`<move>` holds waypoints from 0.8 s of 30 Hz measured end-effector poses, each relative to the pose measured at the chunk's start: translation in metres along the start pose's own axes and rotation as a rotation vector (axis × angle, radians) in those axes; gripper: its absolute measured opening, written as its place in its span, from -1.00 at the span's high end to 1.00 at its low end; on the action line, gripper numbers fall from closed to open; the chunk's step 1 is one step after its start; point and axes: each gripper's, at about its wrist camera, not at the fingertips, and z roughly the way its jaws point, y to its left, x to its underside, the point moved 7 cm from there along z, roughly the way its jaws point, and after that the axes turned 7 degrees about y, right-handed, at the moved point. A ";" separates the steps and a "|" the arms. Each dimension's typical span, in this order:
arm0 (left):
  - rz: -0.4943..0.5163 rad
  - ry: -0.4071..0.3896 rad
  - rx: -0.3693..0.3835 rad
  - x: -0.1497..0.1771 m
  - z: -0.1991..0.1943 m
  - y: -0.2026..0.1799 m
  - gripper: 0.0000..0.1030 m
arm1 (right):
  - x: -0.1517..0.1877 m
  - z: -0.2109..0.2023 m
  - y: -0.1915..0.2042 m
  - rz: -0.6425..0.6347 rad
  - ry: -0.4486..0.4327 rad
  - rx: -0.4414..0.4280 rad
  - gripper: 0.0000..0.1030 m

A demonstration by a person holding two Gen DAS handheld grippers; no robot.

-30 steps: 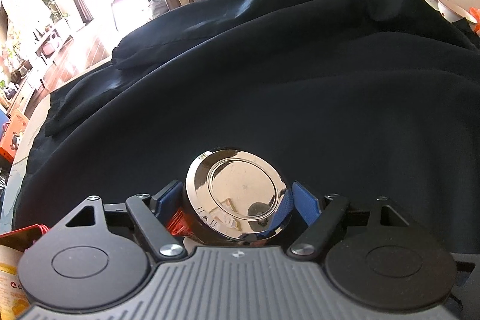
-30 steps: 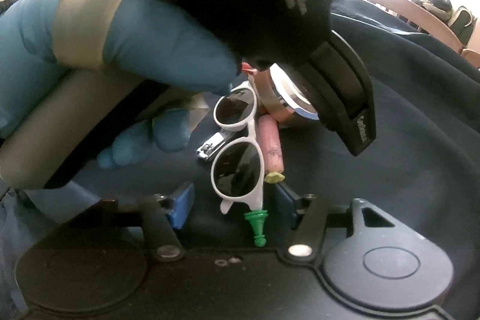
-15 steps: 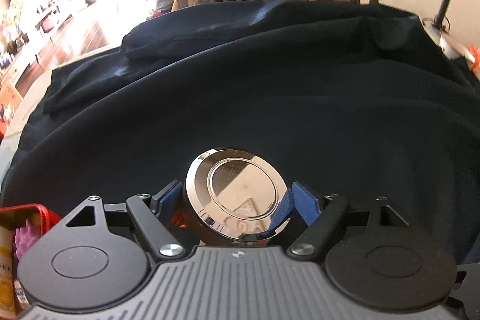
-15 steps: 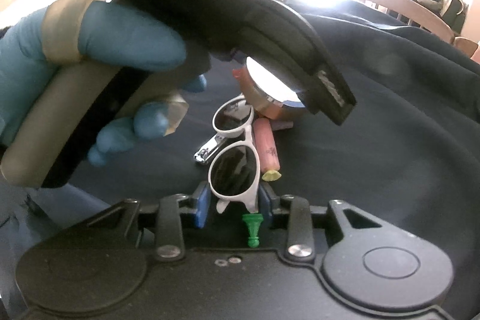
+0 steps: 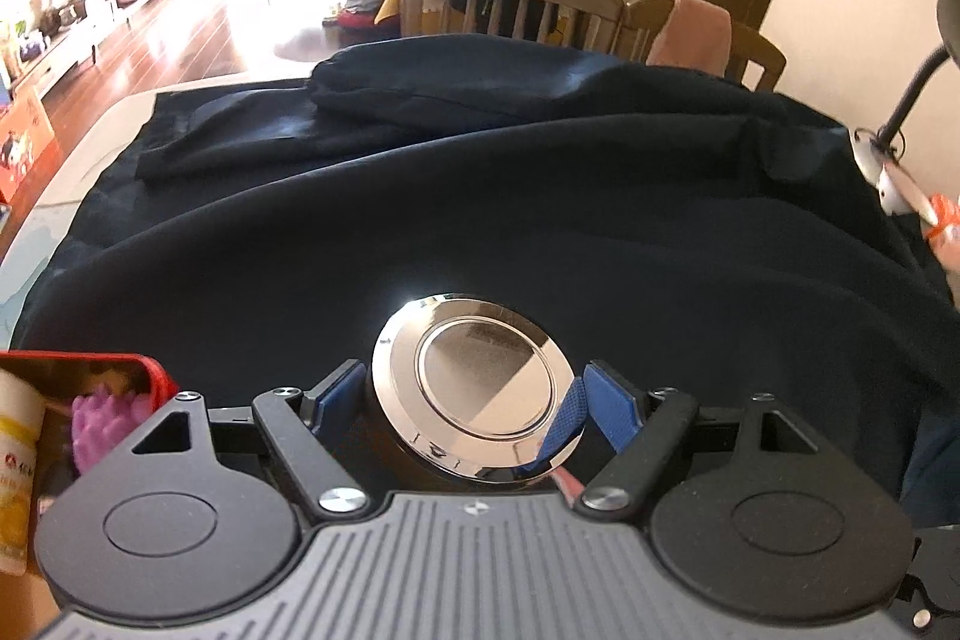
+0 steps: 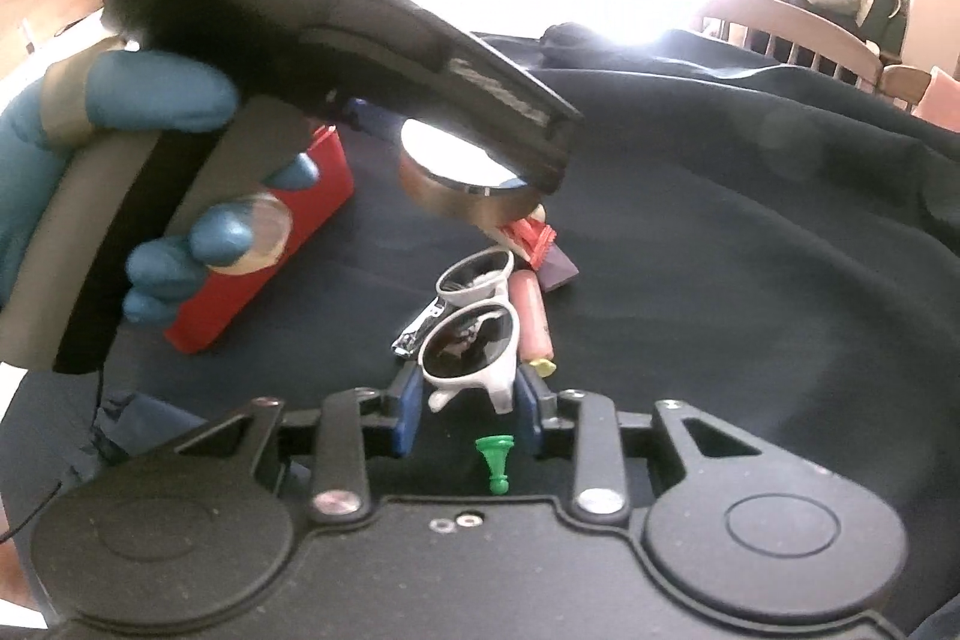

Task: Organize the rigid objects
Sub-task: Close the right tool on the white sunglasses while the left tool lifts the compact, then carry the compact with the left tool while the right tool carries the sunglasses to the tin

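Meanwhile, right tool (image 6: 465, 400) pinches white sunglasses (image 6: 471, 340) beside red box (image 6: 264, 244).

Right gripper (image 6: 467, 403): jaws, wide apart a second ago, now closed onto the white sunglasses (image 6: 474, 334), which sit lifted at the near lens, tilted up off the dark cloth (image 6: 750, 250). Left gripper (image 5: 477, 400) with the chrome tin (image 5: 477, 391) has risen clear of the pile, exposing the red box (image 6: 264, 244), orange-red clip (image 6: 531, 235) and purple piece (image 6: 558, 271) beneath it. In the left wrist view the red box (image 5: 129, 370) with a purple spiky ball (image 5: 102, 415) has come into frame at lower left.
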 end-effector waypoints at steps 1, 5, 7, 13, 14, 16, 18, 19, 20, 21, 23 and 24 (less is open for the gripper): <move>-0.007 -0.002 0.002 0.000 -0.003 0.002 -0.54 | 0.000 -0.005 0.000 0.001 -0.004 0.002 0.40; -0.034 -0.015 0.016 0.002 -0.016 0.012 -0.54 | -0.004 -0.015 0.001 0.009 -0.025 0.004 0.43; -0.046 -0.019 0.021 0.004 -0.022 0.017 -0.54 | -0.004 -0.020 0.003 0.008 -0.033 0.007 0.43; -0.076 -0.028 0.034 0.009 -0.038 0.032 -0.54 | -0.005 -0.033 0.007 -0.001 -0.060 0.018 0.46; -0.081 -0.029 0.034 0.010 -0.041 0.035 -0.54 | -0.005 -0.034 0.009 -0.001 -0.064 0.019 0.47; -0.088 -0.031 0.039 0.012 -0.048 0.041 -0.54 | -0.007 -0.038 0.011 0.002 -0.071 0.017 0.64; -0.093 -0.032 0.042 0.015 -0.054 0.047 -0.54 | -0.008 -0.044 0.013 0.004 -0.076 0.019 0.66; -0.095 -0.033 0.043 0.016 -0.056 0.049 -0.54 | -0.010 -0.049 0.015 0.005 -0.077 0.018 0.67; -0.098 -0.033 0.042 0.018 -0.059 0.053 -0.54 | -0.011 -0.051 0.016 0.004 -0.079 0.021 0.67; -0.100 -0.034 0.041 0.019 -0.062 0.057 -0.54 | -0.011 -0.053 0.017 0.003 -0.083 0.031 0.69; -0.106 -0.038 0.039 0.022 -0.067 0.064 -0.54 | -0.012 -0.053 0.017 0.004 -0.087 0.045 0.70; -0.105 -0.039 0.036 0.024 -0.069 0.067 -0.54 | -0.013 -0.055 0.018 0.011 -0.092 0.046 0.70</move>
